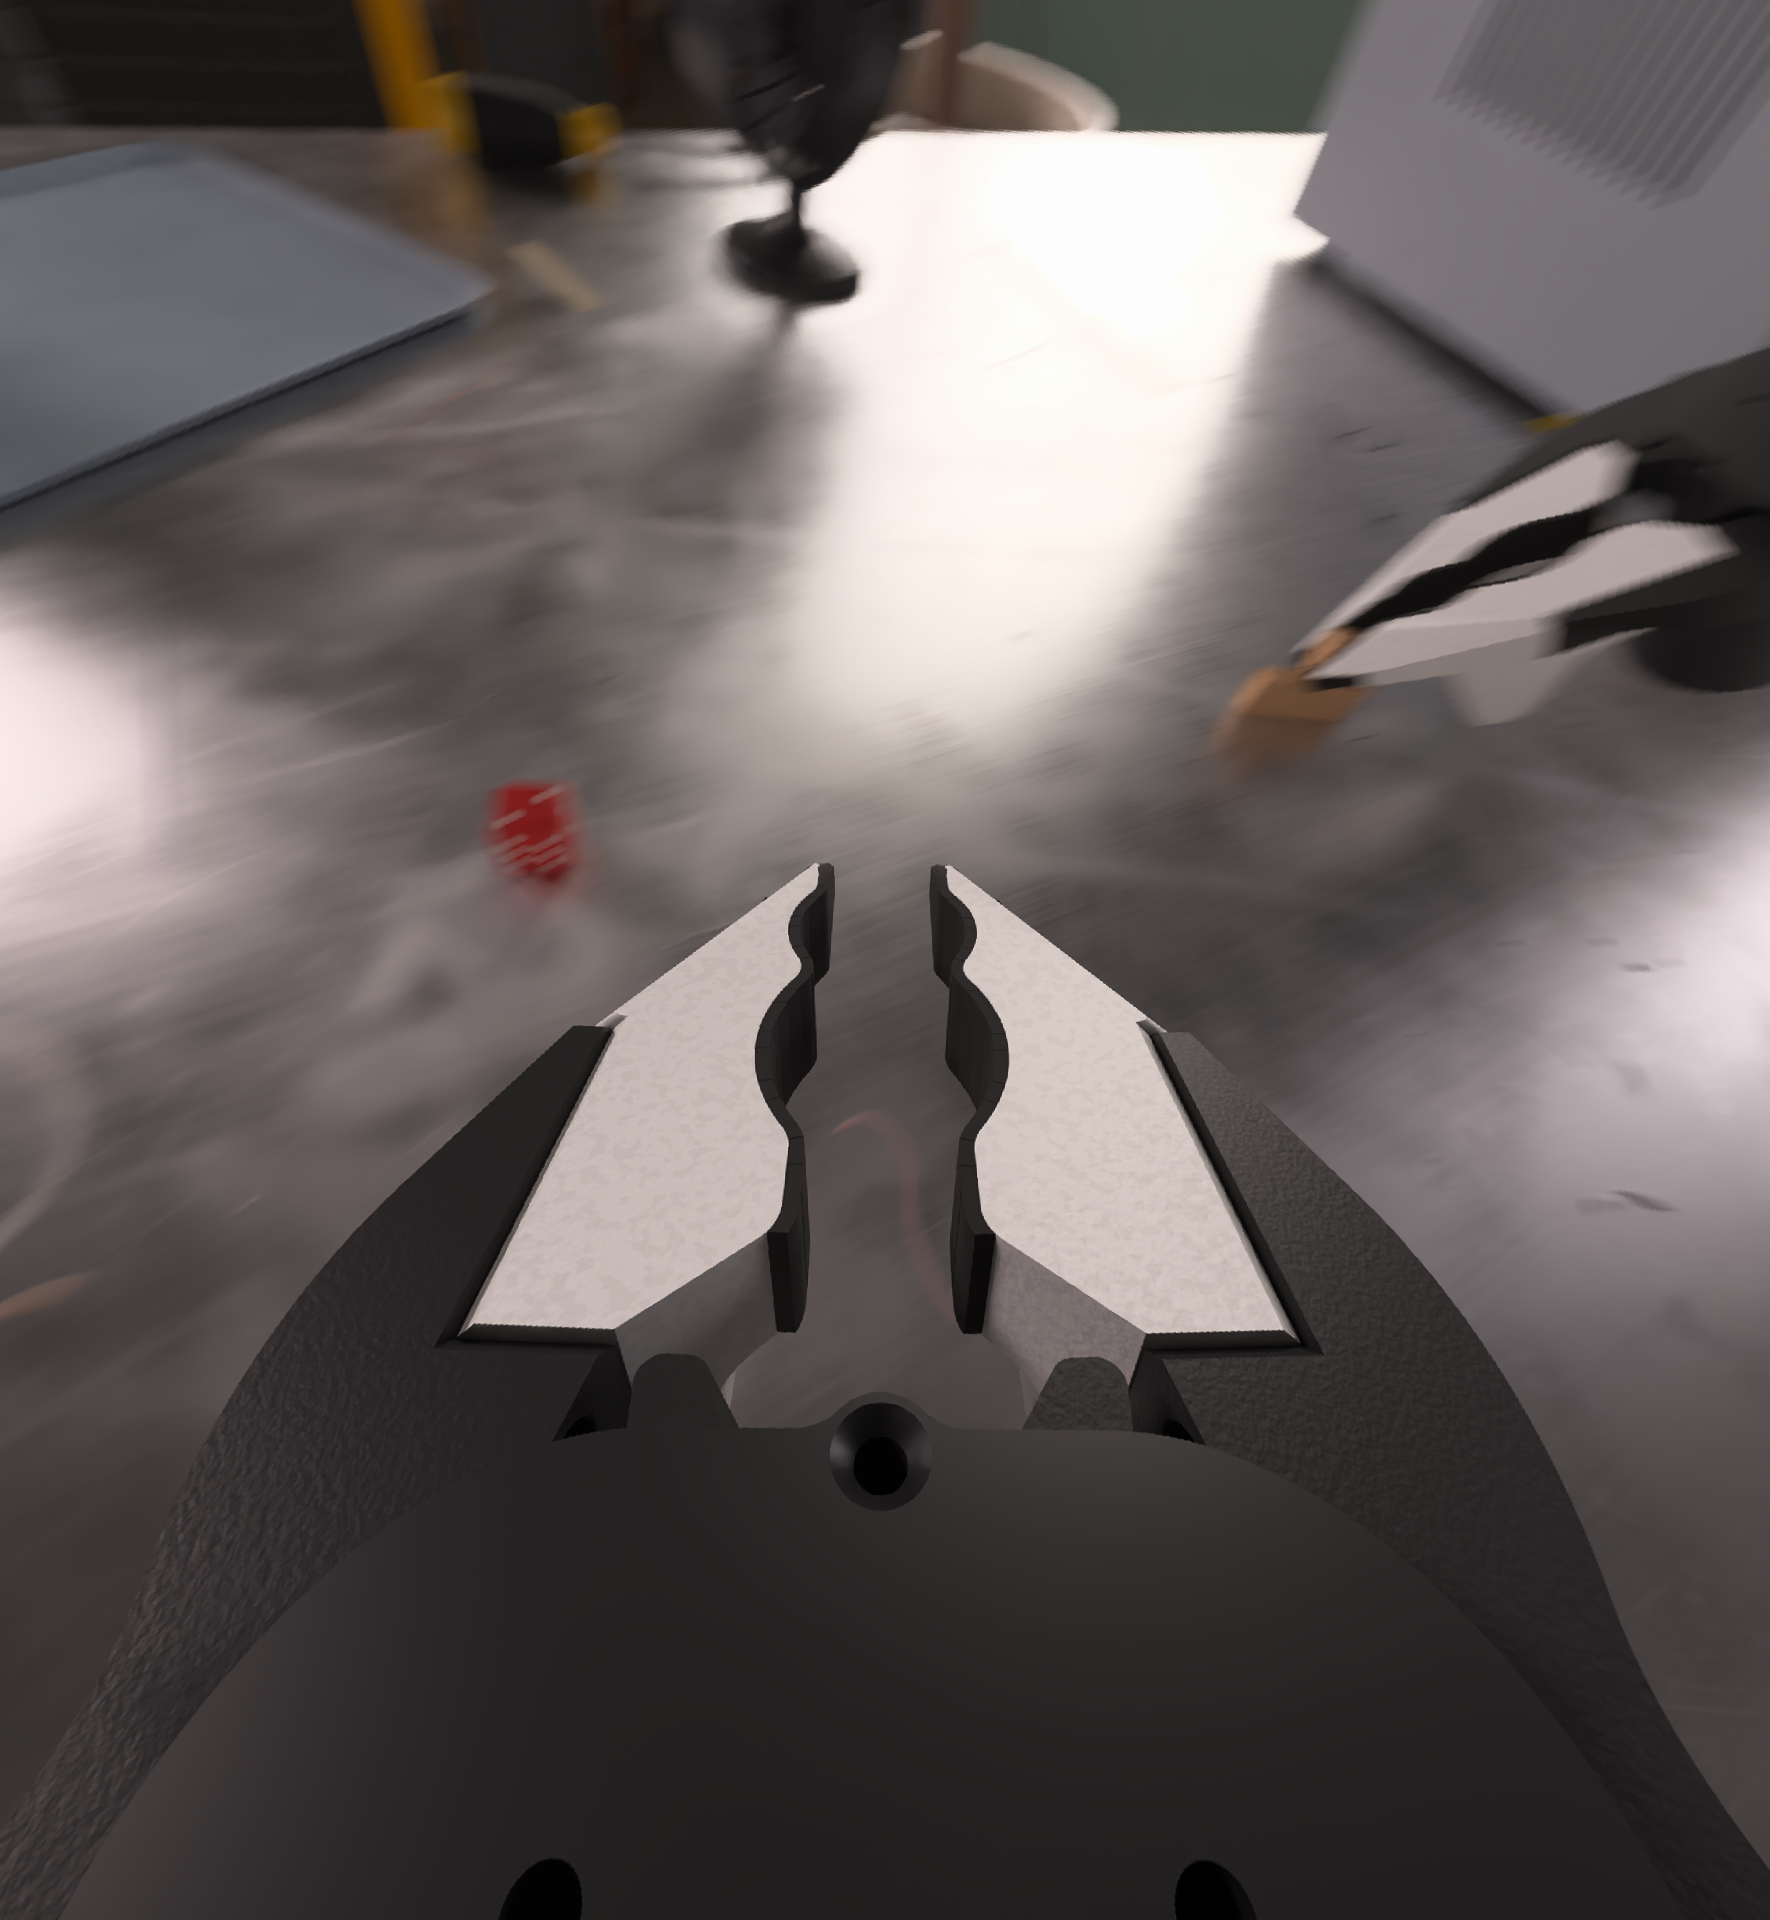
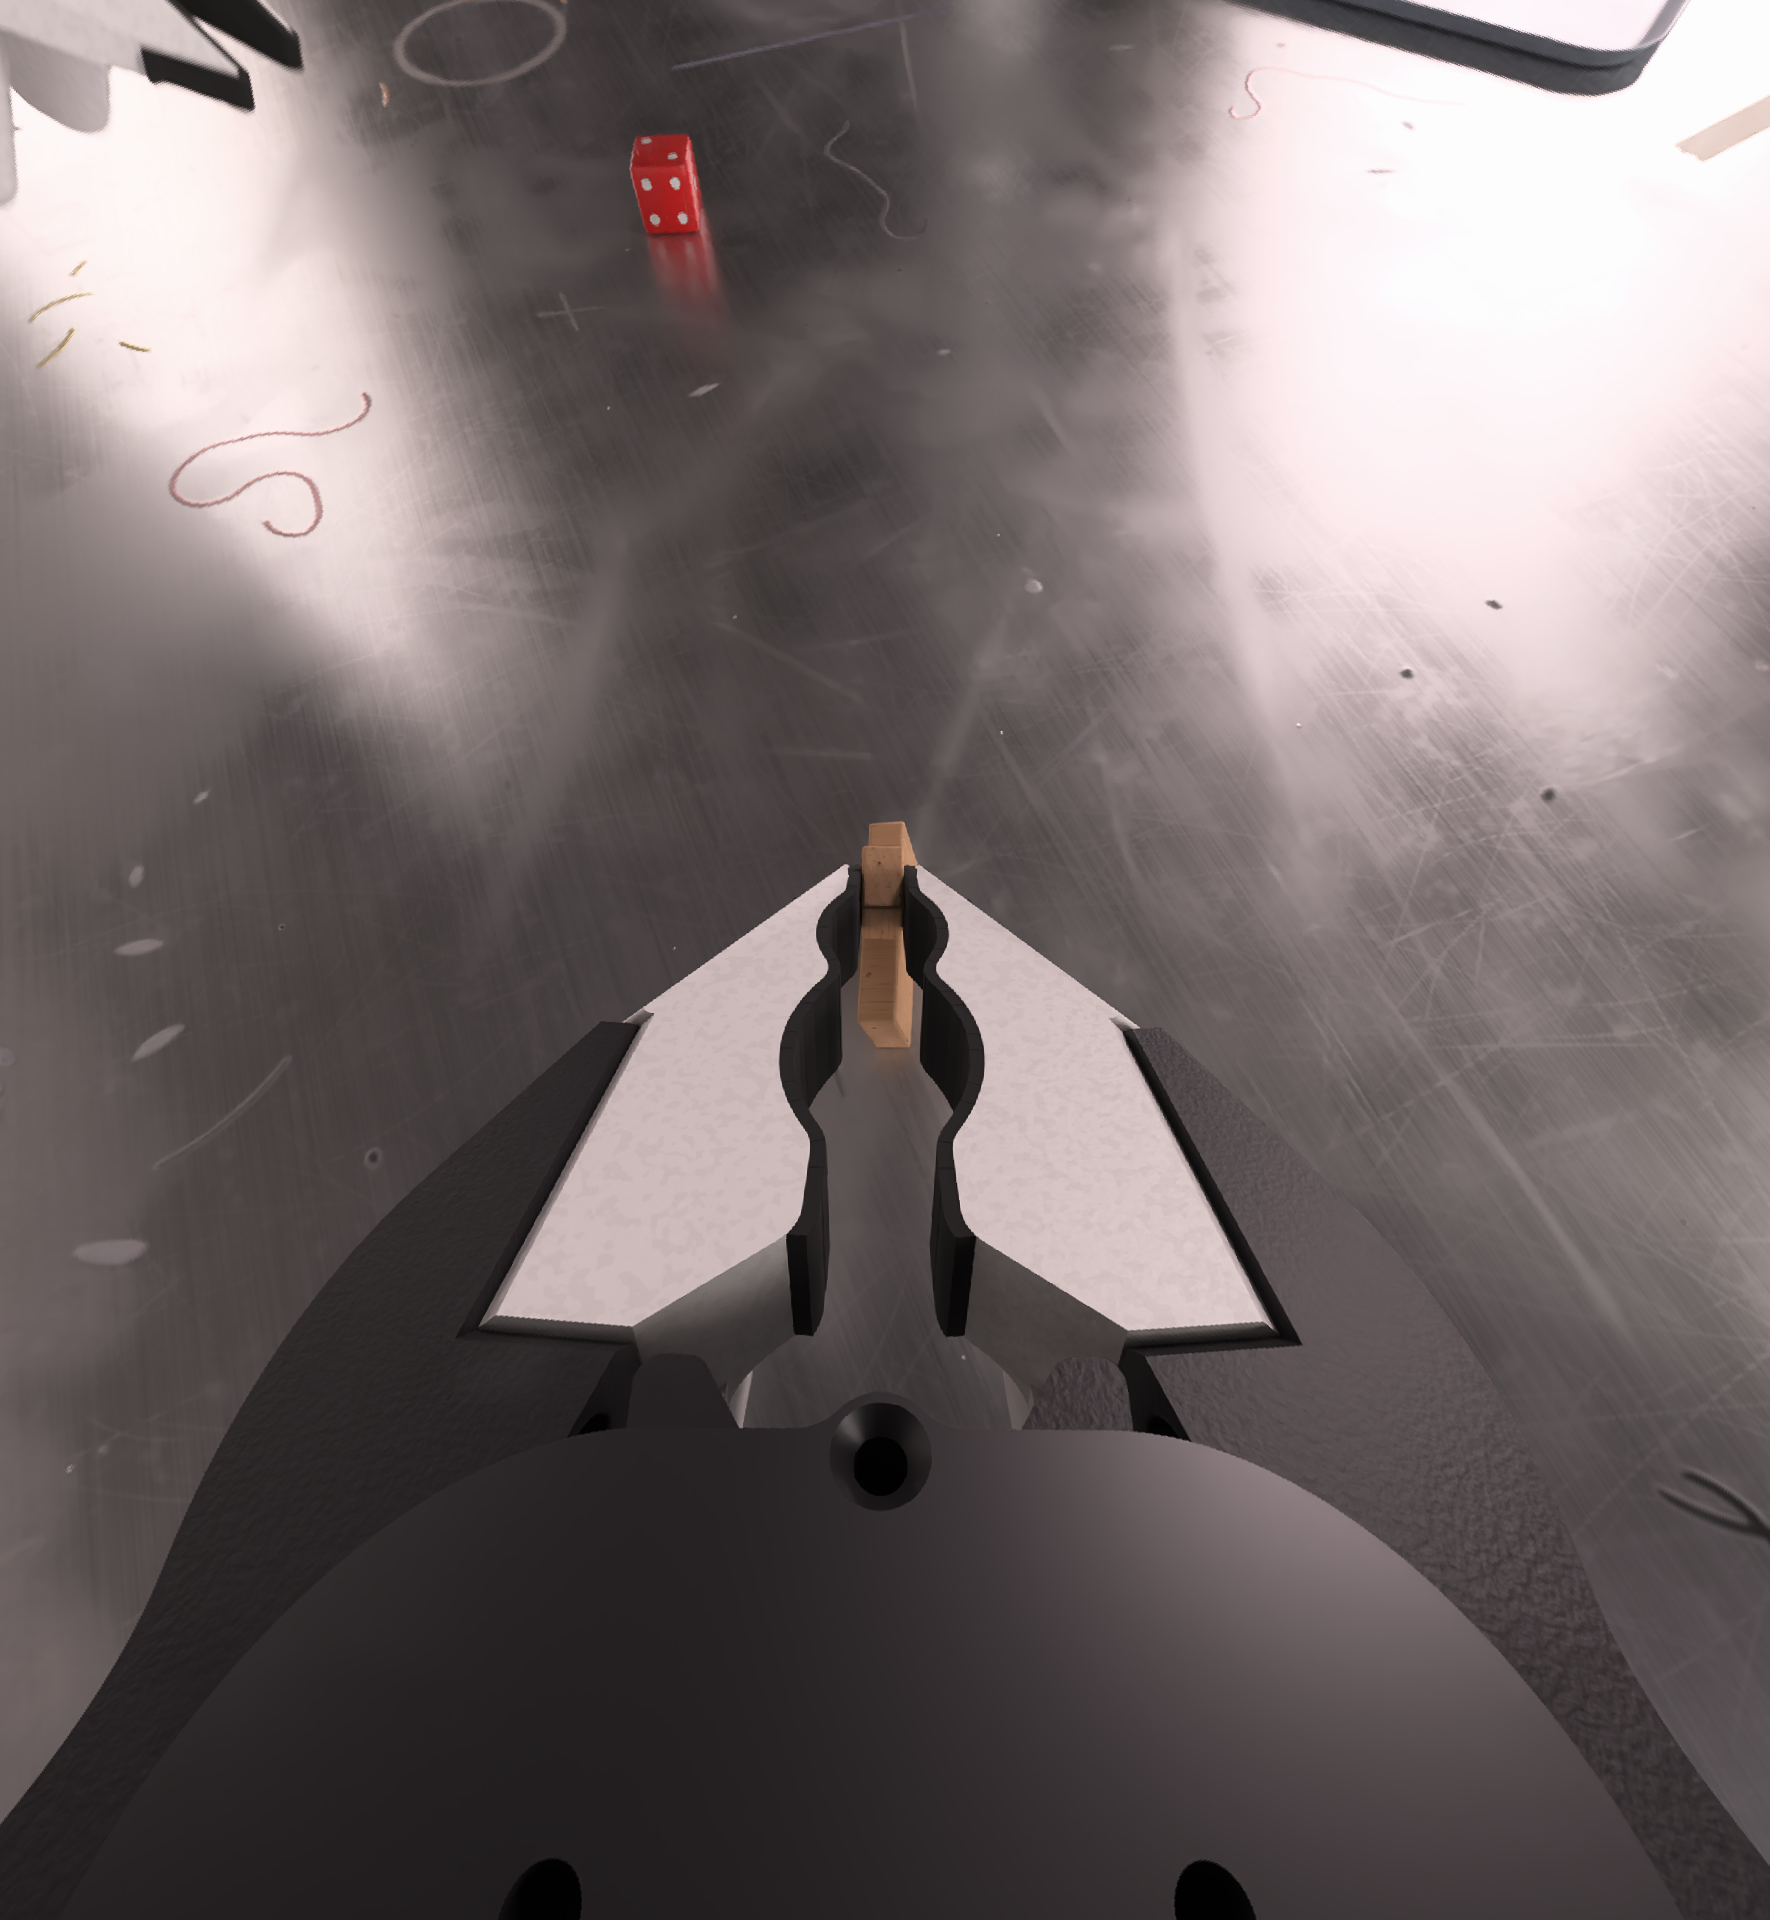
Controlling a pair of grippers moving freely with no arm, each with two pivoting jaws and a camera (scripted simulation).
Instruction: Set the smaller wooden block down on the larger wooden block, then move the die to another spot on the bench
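My right gripper (image 2: 883,878) is shut on the smaller wooden block (image 2: 887,844), which is pinched at its fingertips. The larger wooden block (image 2: 881,997) lies on the metal bench right under it and shows through the gap between the fingers. In the left wrist view the right gripper (image 1: 1322,665) holds the small block (image 1: 1328,646) on or just above the larger block (image 1: 1276,717); I cannot tell if they touch. The red die (image 1: 533,831) (image 2: 665,185) sits on the bench, ahead and left of my left gripper (image 1: 881,883), which is open and empty.
A grey flat pad (image 1: 164,312) lies far left, a black object on a round stand (image 1: 793,249) at the back, and a white box (image 1: 1587,156) at the back right. A dark-edged slab (image 2: 1483,42) and a tape strip (image 2: 1754,114) lie beyond the die.
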